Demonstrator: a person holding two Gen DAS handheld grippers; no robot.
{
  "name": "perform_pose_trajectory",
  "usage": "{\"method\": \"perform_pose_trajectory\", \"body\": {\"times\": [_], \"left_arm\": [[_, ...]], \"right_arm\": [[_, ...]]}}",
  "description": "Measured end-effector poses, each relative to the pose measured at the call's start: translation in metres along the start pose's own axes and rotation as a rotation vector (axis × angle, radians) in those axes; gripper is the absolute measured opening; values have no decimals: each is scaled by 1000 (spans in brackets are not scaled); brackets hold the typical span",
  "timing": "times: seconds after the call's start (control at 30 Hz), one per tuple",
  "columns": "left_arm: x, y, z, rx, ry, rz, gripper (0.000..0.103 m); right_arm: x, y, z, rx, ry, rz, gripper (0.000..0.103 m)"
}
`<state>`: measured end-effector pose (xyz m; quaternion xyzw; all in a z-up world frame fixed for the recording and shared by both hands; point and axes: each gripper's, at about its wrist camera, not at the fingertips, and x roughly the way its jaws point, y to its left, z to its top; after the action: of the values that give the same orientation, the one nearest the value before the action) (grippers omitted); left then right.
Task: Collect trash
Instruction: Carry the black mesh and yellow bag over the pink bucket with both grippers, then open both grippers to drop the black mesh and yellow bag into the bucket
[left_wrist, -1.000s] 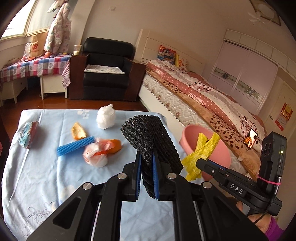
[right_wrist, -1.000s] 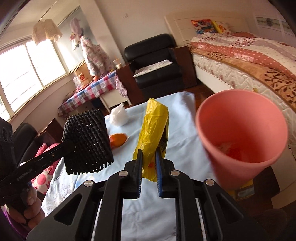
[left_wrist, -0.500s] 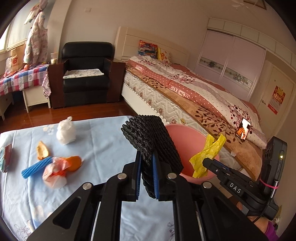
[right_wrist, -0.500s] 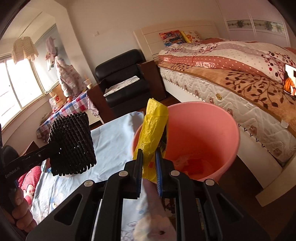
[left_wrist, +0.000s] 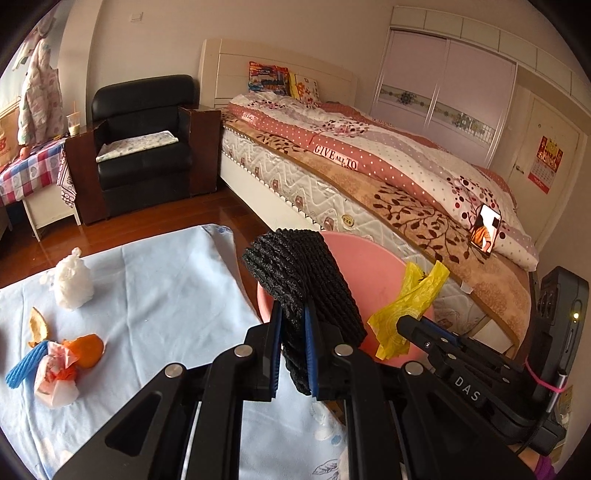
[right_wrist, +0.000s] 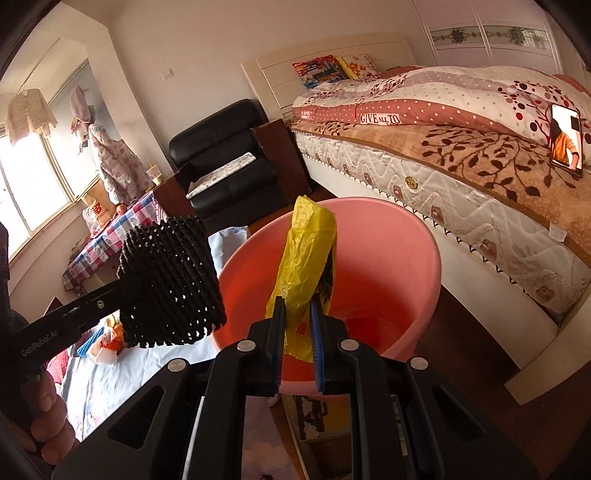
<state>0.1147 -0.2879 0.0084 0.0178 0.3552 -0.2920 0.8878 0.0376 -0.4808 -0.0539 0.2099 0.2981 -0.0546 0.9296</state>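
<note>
Both jaws now over the pink bin (right_wrist: 406, 266) — clamping black foam net (left_wrist: 303, 280); yellow bag (right_wrist: 306, 258).

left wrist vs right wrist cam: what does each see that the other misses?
Only left wrist: the white knotted bag and orange peel on the blue tablecloth, plus the calendar.
Only right wrist: the window, the pink bucket interior, the person's fingers.
Both: black foam net in the left gripper, yellow bag in the right gripper, bed, armchair.
</note>
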Motion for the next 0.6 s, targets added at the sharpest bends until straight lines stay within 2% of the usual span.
{"method": "perform_pose_trajectory", "body": {"times": [0.4, 0.5, 0.6], "left_arm": [[33, -16, -4, 28, 56, 3, 12], [34, -18, -5, 28, 49, 8, 17], [33, -19, -6, 23, 40, 5, 28]], "right_arm": [[5, -12, 0, 22, 15, 1, 14], [7, -13, 0, 23, 24, 6, 14], [9, -15, -1, 31, 33, 4, 14]]}}
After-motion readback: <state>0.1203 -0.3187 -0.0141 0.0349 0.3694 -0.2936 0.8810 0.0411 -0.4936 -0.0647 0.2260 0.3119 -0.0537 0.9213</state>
